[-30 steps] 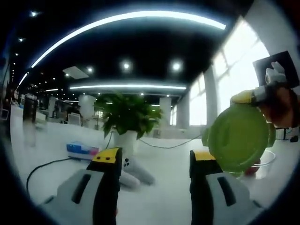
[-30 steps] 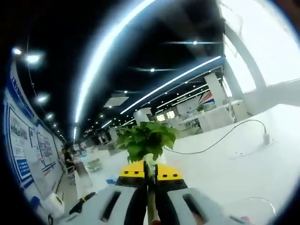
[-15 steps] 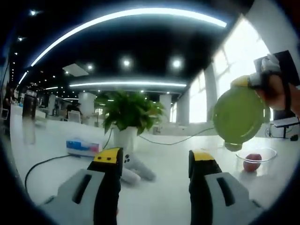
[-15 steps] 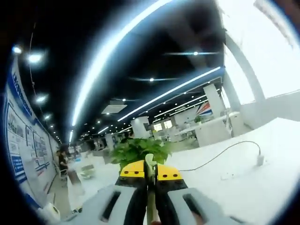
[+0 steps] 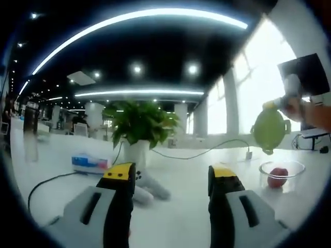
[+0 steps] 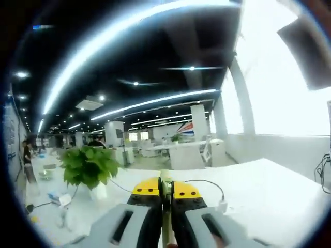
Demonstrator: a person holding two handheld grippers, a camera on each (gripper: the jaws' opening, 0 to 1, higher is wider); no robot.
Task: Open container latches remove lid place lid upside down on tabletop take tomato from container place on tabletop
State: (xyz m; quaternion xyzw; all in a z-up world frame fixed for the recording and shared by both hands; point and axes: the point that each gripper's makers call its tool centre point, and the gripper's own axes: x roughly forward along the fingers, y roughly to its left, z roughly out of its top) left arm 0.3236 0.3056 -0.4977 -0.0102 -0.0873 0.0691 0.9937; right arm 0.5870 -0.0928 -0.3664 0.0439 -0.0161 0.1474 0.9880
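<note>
In the left gripper view my left gripper [image 5: 170, 178] stands open over the white tabletop [image 5: 181, 206], nothing between its jaws. At the right of that view the right gripper [image 5: 289, 101] holds the round green lid [image 5: 269, 129] in the air, above and left of the clear container [image 5: 282, 173]. A red tomato [image 5: 279, 176] lies inside that container. In the right gripper view my right gripper [image 6: 165, 190] is shut on the thin pale edge of the lid [image 6: 165, 212], seen edge-on between the jaws.
A potted green plant [image 5: 138, 126] in a white pot stands at the middle back, with a white game controller [image 5: 147, 187] before it and a blue and pink box [image 5: 89, 163] to its left. Cables [image 5: 196, 152] run across the table. The plant [image 6: 89, 166] also appears at left.
The right gripper has carried the green lid farther away and to the right, so it looks smaller and the container with the tomato is uncovered. The right gripper view has swung right.
</note>
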